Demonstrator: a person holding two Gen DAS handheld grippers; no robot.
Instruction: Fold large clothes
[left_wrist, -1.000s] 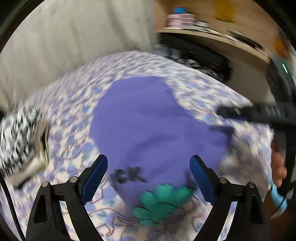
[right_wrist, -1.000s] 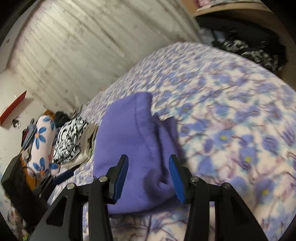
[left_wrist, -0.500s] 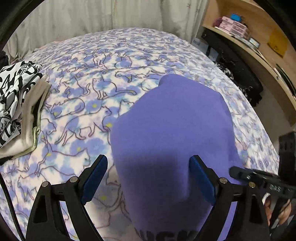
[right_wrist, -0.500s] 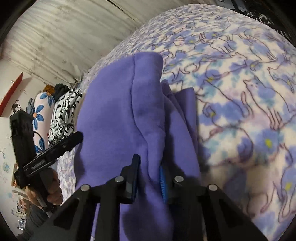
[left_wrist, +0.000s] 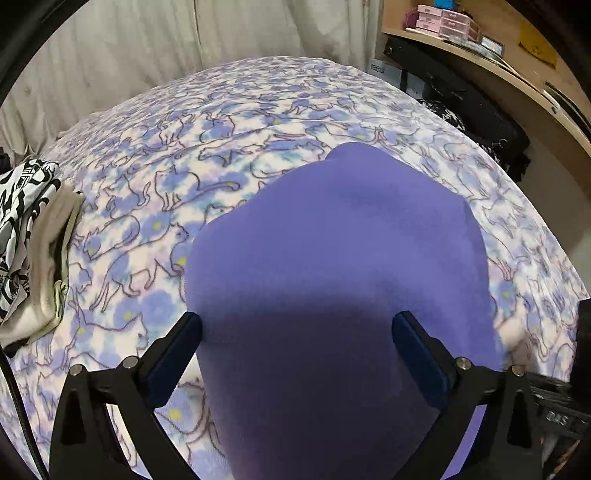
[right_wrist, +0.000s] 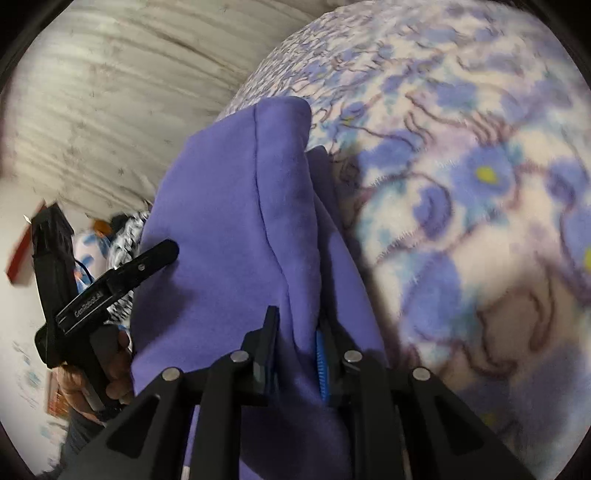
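The right gripper (right_wrist: 295, 343) has its jaws narrowed onto a thick fold of the purple sweatshirt (right_wrist: 236, 221), pinched between them. The left gripper (left_wrist: 297, 332) stands wide, having just opened further; the sweatshirt (left_wrist: 332, 258) spreads between and ahead of its jaws, seemingly untouched, over the cat-print blanket (left_wrist: 147, 229) on the bed.

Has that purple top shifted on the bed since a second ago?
Yes. In the left wrist view the purple top has been folded over: the black lettering and green print are now hidden, and it covers different cats on the cat-print blanket.
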